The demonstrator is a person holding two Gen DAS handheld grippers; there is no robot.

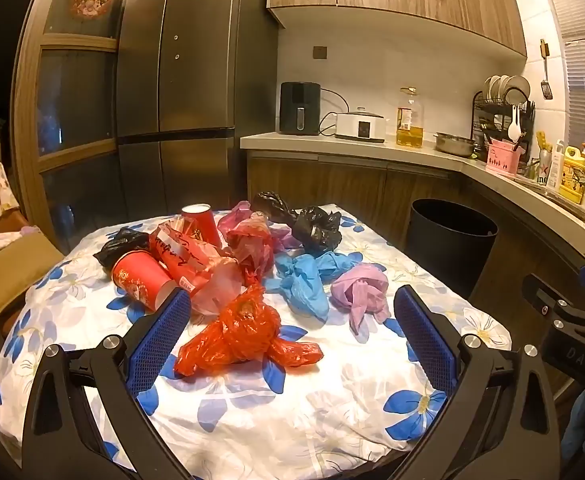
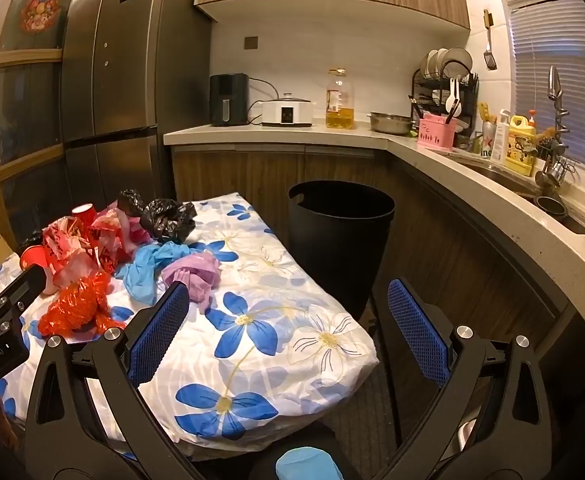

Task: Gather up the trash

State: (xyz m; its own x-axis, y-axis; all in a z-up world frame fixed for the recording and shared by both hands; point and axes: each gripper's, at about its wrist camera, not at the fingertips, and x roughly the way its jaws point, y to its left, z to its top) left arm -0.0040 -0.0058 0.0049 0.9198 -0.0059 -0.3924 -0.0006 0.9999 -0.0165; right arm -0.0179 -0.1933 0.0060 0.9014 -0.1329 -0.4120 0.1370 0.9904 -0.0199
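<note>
A warm-lit kitchen is filling both views, with a floral tablecloth point(image 1: 252, 408) spreading out under the tongs and a dark refrigerator point(image 1: 180, 80) standing far ahead. The left gripper point(image 1: 290, 328) is hovering above the cloth with its blue pads spread wide, gripping nothing. Just ahead of it, between the pads, a crumpled orange bag point(image 1: 244, 332) is lying on the cloth. Beyond that the pile is sprawling: a red cup point(image 1: 140, 280) tipped on its side by the left pad, a blue bag point(image 1: 306, 276), a purple bag point(image 1: 362, 290) near the right pad, and a black bag point(image 1: 316, 226) farther back. The right gripper point(image 2: 288, 320) is also gaping open and empty, hanging over the table's right edge. Ahead of it, the black trash bin point(image 2: 340, 236) is standing on the floor beside the table, with the purple bag touching its left pad's tip in view.
</note>
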